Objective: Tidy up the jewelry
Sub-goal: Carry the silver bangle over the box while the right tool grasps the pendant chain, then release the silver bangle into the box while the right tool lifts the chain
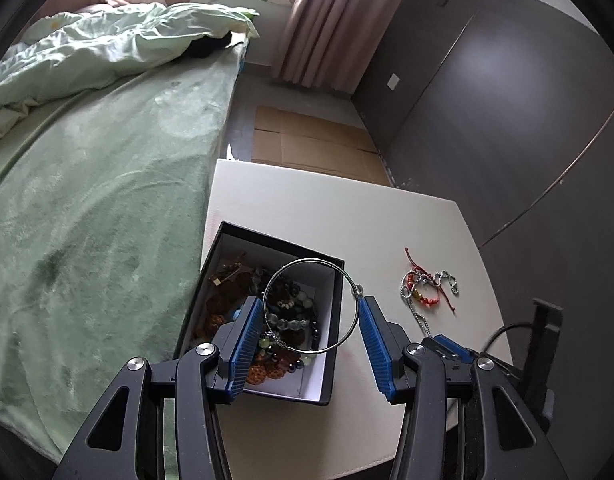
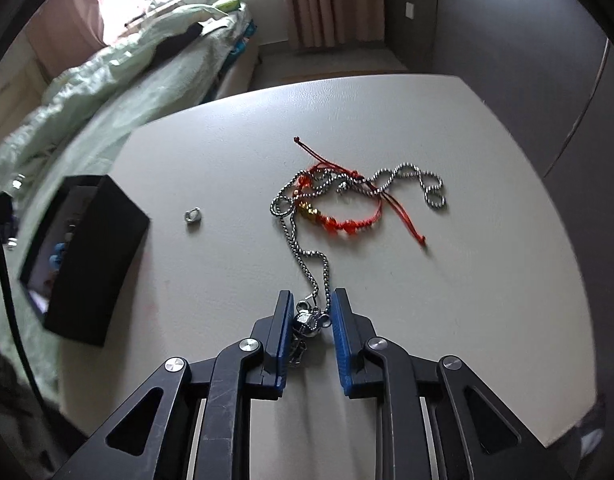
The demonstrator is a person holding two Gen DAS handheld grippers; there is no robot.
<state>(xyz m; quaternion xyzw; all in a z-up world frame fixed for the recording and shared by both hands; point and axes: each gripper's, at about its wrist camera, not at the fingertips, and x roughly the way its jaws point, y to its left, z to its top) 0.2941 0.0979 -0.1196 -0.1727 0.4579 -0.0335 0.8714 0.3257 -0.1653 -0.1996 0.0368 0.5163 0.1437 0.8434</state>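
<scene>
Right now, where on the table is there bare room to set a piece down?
Free: the far table beyond the red bracelet, and the strip between the black box and silver chain, bar one small ring. Crowded: the bracelet-chain tangle and the box interior.
</scene>
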